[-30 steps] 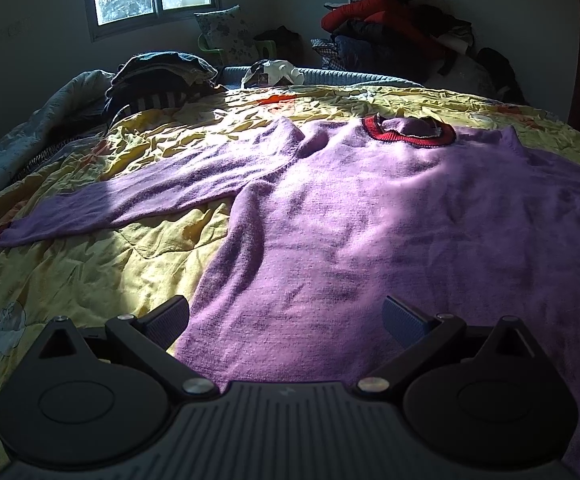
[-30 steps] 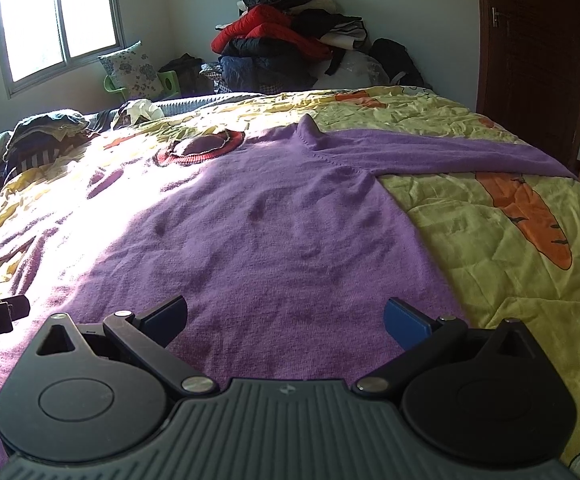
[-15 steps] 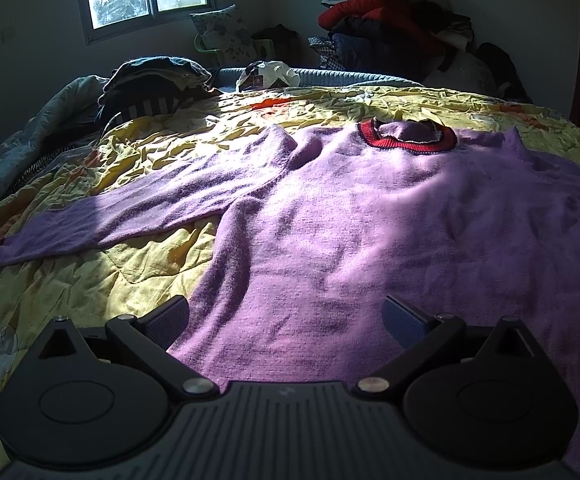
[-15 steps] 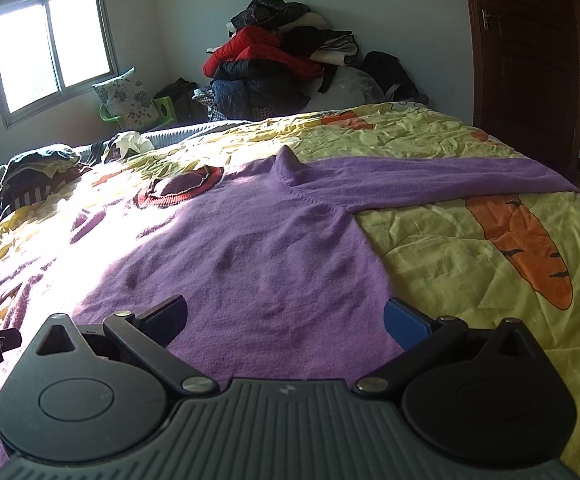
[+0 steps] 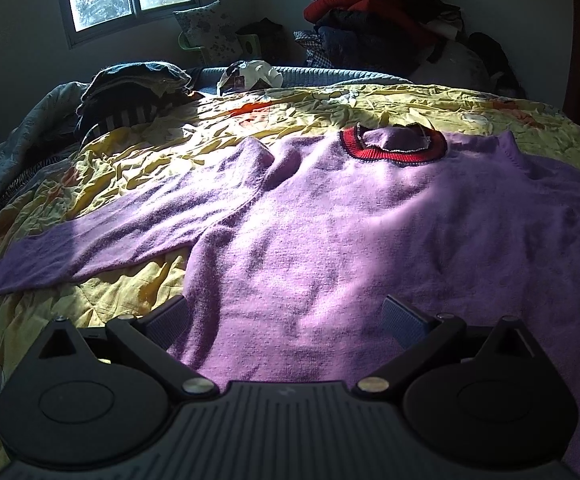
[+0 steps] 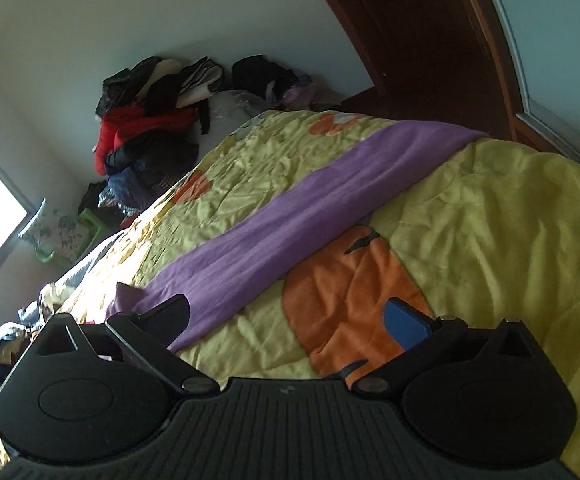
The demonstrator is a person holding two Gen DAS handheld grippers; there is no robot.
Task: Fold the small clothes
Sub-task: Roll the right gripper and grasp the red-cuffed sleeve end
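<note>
Sweater (image 5: pixel 350 240): lay flat on bed (image 5: pixel 130 168).
Left gripper (image 5: pixel 286 318): jaws apart, over hem.
Right gripper (image 6: pixel 286 318): jaws apart, empty, near sleeve (image 6: pixel 310 216).

My right gripper (image 6: pixel 286 320) is rolled to one side, so the room tilts; its jaws are spread wide and hold nothing. Ahead of it a purple sweater sleeve (image 6: pixel 290 220) runs diagonally across the yellow quilt (image 6: pixel 490 220), its near end just beside my left finger. Between the fingers lies an orange carrot print (image 6: pixel 342 288). Far ahead, a heap of clothes (image 6: pixel 150 128) sits against the wall, a brown door (image 6: pixel 422 32) to its right.
</note>
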